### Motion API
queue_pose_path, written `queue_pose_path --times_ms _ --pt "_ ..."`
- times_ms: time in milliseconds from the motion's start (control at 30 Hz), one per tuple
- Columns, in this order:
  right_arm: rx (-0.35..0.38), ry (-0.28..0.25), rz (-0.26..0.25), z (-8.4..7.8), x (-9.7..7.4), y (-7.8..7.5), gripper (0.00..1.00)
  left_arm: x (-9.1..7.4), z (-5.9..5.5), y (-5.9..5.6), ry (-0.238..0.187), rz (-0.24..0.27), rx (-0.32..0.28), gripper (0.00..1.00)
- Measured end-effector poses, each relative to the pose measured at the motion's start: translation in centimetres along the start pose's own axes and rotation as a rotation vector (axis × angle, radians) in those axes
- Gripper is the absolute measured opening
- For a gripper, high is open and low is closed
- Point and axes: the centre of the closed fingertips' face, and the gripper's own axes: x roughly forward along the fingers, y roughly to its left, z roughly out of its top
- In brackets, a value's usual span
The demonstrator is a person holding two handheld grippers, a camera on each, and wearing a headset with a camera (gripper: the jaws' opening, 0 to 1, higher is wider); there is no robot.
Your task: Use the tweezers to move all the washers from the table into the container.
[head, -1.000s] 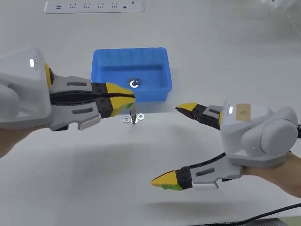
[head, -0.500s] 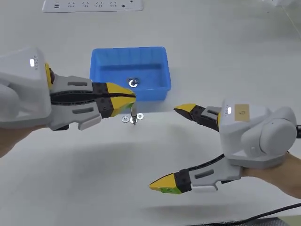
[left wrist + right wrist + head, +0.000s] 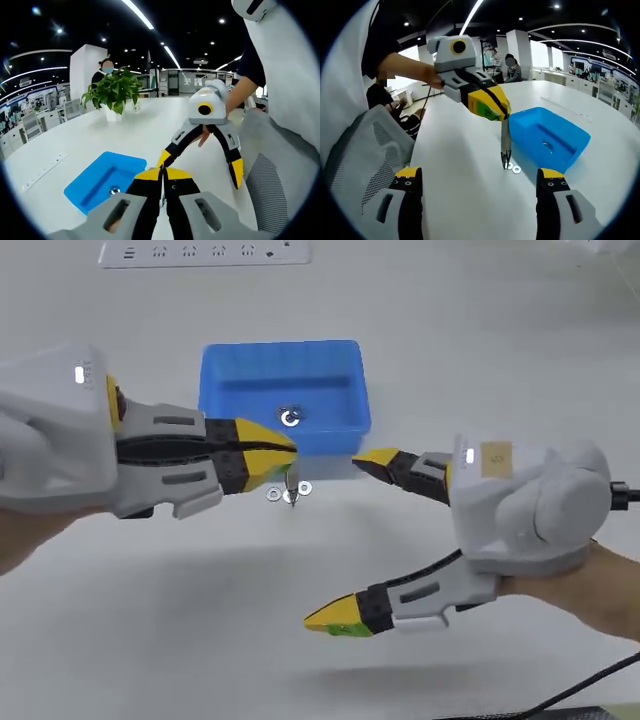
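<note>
My left gripper [image 3: 285, 452] is shut on a pair of metal tweezers [image 3: 289, 483] that point down at the table. Their tips stand among small washers [image 3: 304, 488], with another washer [image 3: 273, 495] just left of them. Right behind lies the blue container [image 3: 240, 390], with one washer [image 3: 290, 418] inside. My right gripper [image 3: 345, 540] hangs open to the right, holding nothing. In the right gripper view the tweezers [image 3: 505, 142] touch down by the washers [image 3: 516, 169] in front of the container [image 3: 570, 135]. The left gripper view has its jaws closed [image 3: 163, 172] above the container [image 3: 85, 187].
A white power strip [image 3: 205, 253] lies at the table's far edge. A black cable [image 3: 600, 680] runs along the near right corner. An office chair [image 3: 375, 145] stands beside the table, with a potted plant [image 3: 112, 92] farther off.
My right gripper has drifted left, its upper jaw now closer to the container's near right corner. The left gripper and tweezers stay at the washers.
</note>
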Motion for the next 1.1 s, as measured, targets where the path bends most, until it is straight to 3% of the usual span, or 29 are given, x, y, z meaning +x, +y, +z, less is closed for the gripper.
queue_pose_path --times_ms 100,200,333,367,500,633,1100 --pt "-0.035 -0.002 0.031 0.8 0.9 -0.4 0.85 -0.1 0.0 -0.4 0.007 -0.013 0.005 0.05" --pt "-0.058 0.031 0.067 0.9 1.4 -1.3 0.76 -0.2 -0.1 -0.5 0.010 -0.018 0.004 0.05" --pt "-0.074 0.034 0.101 1.5 1.7 -2.6 0.46 -0.2 -0.1 -0.3 0.012 -0.012 0.002 0.05" --pt "-0.081 0.038 0.111 1.6 1.8 -2.9 0.43 -0.2 -0.1 -0.2 0.013 -0.012 0.000 0.05" --pt "-0.107 0.070 0.139 1.6 2.2 -3.4 0.38 -0.2 0.0 -0.1 0.012 -0.007 -0.003 0.05" --pt "-0.147 0.086 0.180 1.6 2.6 -2.9 0.27 -0.2 0.0 0.0 0.011 -0.003 -0.006 0.05" --pt "-0.235 0.126 0.183 0.9 2.7 -3.4 0.14 0.0 0.0 0.1 0.011 -0.013 -0.009 0.05"
